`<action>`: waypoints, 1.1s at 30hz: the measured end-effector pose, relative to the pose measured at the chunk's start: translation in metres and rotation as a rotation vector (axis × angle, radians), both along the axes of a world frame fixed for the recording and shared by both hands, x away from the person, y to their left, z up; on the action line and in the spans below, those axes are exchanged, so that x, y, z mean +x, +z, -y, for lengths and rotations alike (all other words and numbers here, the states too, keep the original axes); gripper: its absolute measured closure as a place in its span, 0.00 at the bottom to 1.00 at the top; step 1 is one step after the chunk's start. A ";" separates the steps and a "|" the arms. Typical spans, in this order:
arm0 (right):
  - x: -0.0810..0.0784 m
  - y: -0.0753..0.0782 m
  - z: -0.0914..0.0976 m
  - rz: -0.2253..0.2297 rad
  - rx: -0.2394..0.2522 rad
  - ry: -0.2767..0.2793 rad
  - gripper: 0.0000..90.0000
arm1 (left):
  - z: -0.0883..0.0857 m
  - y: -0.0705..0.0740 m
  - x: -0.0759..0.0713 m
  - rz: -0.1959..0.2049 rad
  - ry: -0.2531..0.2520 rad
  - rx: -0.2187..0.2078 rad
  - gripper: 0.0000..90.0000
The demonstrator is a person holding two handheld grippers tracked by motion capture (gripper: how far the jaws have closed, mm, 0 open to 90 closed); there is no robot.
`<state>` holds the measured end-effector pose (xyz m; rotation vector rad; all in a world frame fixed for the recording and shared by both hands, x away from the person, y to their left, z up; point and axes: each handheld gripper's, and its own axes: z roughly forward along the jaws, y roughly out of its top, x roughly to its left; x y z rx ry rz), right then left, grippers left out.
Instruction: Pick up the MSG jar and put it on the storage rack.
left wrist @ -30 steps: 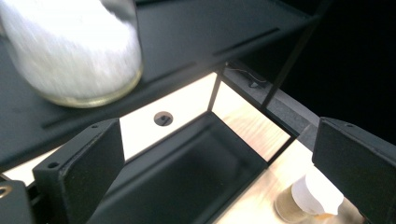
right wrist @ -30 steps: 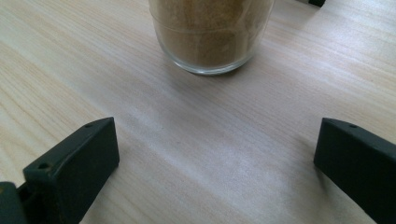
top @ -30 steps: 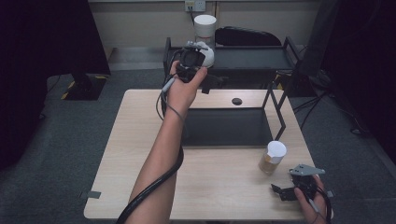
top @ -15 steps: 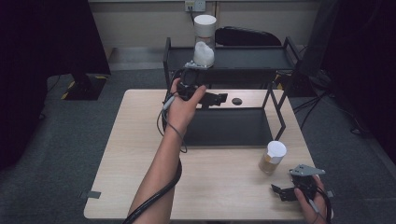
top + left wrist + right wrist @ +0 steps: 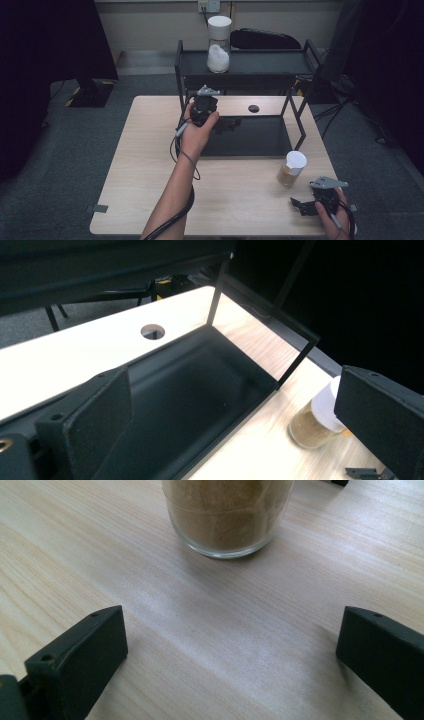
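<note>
Both claws stand with jaws wide apart and nothing between them. Held low at the table's (image 5: 150,165) near right corner, the right gripper (image 5: 306,206) points at the jar of brown powder (image 5: 291,169), which stands upright on the bare wood just ahead of it and just off the near right corner of the black tray (image 5: 250,136). That jar is clear glass with a thick rounded base, filled with a tan, sandy powder and topped by a white lid; in the right gripper view its base (image 5: 227,517) sits between and beyond the jaws, well short of touching them. Up at the tray's far left corner, the left gripper (image 5: 216,121) hovers over the dark tray, though its jaw tips are hard to make out there. A second white-lidded jar (image 5: 219,44) stands on the black shelf (image 5: 270,62) behind.
</note>
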<state>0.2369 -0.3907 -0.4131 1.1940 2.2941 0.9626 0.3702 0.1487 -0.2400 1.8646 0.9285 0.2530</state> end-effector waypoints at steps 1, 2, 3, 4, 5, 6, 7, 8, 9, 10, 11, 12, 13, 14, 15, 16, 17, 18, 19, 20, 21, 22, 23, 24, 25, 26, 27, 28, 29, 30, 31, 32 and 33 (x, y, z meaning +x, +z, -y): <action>0.000 0.000 0.000 0.000 0.000 0.000 0.00 | 0.000 -0.003 -0.001 -0.001 0.001 0.000 0.02; 0.000 0.000 0.000 0.000 0.000 0.000 0.00 | 0.000 -0.007 -0.001 0.000 0.001 0.001 0.02; 0.000 0.000 0.000 0.000 0.000 0.000 0.00 | 0.000 -0.010 -0.001 -0.001 -0.004 0.002 0.02; 0.000 0.000 0.000 0.000 0.000 0.000 0.00 | 0.000 -0.014 -0.001 -0.002 -0.005 0.002 0.02; 0.000 0.000 0.000 0.000 0.000 0.000 0.00 | 0.000 -0.016 -0.001 -0.004 -0.006 0.007 0.02; 0.000 0.000 0.000 0.000 0.000 0.000 0.00 | 0.000 -0.019 -0.001 -0.008 -0.006 0.012 0.02; 0.000 0.000 0.000 0.000 0.000 0.000 0.00 | 0.001 -0.021 -0.002 -0.011 -0.006 0.016 0.02; 0.000 0.000 0.000 0.000 0.000 0.000 0.00 | 0.001 -0.024 -0.001 -0.015 -0.008 0.019 0.02; 0.000 0.000 0.000 0.000 0.000 0.000 0.00 | 0.002 -0.026 -0.001 -0.016 -0.011 0.021 0.02; 0.000 0.000 0.000 0.000 0.000 0.000 0.00 | 0.002 -0.029 -0.002 -0.016 -0.009 0.021 0.02; 0.000 0.000 0.000 0.000 0.000 0.000 0.00 | 0.002 -0.032 -0.002 -0.017 -0.010 0.020 0.02; 0.000 0.000 0.000 0.000 0.001 0.000 0.00 | 0.002 -0.035 -0.002 -0.019 -0.013 0.022 0.02; 0.000 0.000 0.000 0.000 0.001 -0.001 0.00 | 0.003 -0.038 -0.003 -0.018 -0.011 0.024 0.02; 0.000 0.000 0.000 0.000 0.000 0.000 0.00 | 0.003 -0.041 -0.003 -0.020 -0.015 0.026 0.02; 0.000 0.000 0.000 0.000 0.000 0.000 0.00 | 0.003 -0.044 -0.003 -0.023 -0.017 0.027 0.02; 0.000 0.000 0.000 0.000 0.000 0.000 0.00 | 0.004 -0.046 -0.004 -0.027 -0.019 0.031 0.02; 0.000 0.000 0.000 0.000 0.000 0.000 0.00 | 0.004 -0.049 -0.004 -0.031 -0.022 0.034 0.02; 0.000 0.000 0.000 0.000 0.000 0.000 0.00 | 0.005 -0.051 -0.005 -0.030 -0.025 0.039 0.02; 0.000 0.000 0.000 0.000 0.000 0.000 0.00 | 0.005 -0.054 -0.005 -0.031 -0.030 0.047 0.02; 0.000 0.000 0.000 0.001 0.000 0.001 0.00 | 0.006 -0.056 -0.006 -0.033 -0.031 0.051 0.02; 0.000 0.000 0.000 0.000 0.000 0.000 0.00 | 0.006 -0.059 -0.007 -0.035 -0.033 0.051 0.02; 0.000 0.000 0.000 0.001 0.000 0.000 0.00 | 0.006 -0.061 -0.007 -0.037 -0.036 0.054 0.02; 0.000 0.000 0.000 -0.001 0.000 -0.001 0.00 | 0.006 -0.064 -0.008 -0.039 -0.040 0.056 0.02; 0.000 0.000 0.000 -0.001 0.000 -0.001 0.00 | 0.005 -0.067 -0.009 -0.043 -0.045 0.063 0.02; 0.000 0.000 0.000 -0.001 0.000 0.000 0.00 | 0.006 -0.070 -0.009 -0.046 -0.047 0.068 0.02; 0.000 0.000 0.000 -0.001 0.000 0.000 0.00 | 0.006 -0.072 -0.010 -0.046 -0.051 0.077 0.02; 0.000 0.000 0.000 -0.001 0.000 0.000 0.00 | 0.006 -0.075 -0.011 -0.050 -0.053 0.080 0.02; 0.000 0.000 0.000 -0.001 0.000 0.001 0.00 | 0.006 -0.077 -0.012 -0.054 -0.054 0.082 0.02; 0.000 0.000 0.000 -0.001 -0.001 0.000 0.00 | 0.005 -0.080 -0.013 -0.057 -0.055 0.084 0.02; 0.000 0.000 0.000 -0.001 -0.001 0.000 0.00 | 0.004 -0.084 -0.014 -0.062 -0.057 0.081 0.02; 0.000 0.000 0.000 -0.001 -0.001 0.000 0.00 | 0.004 -0.087 -0.015 -0.064 -0.055 0.083 0.02; 0.000 0.000 0.000 -0.001 0.000 0.000 0.00 | 0.003 -0.090 -0.016 -0.068 -0.055 0.083 0.02; 0.000 0.000 0.000 -0.001 -0.001 0.000 0.00 | 0.002 -0.093 -0.017 -0.072 -0.057 0.082 0.02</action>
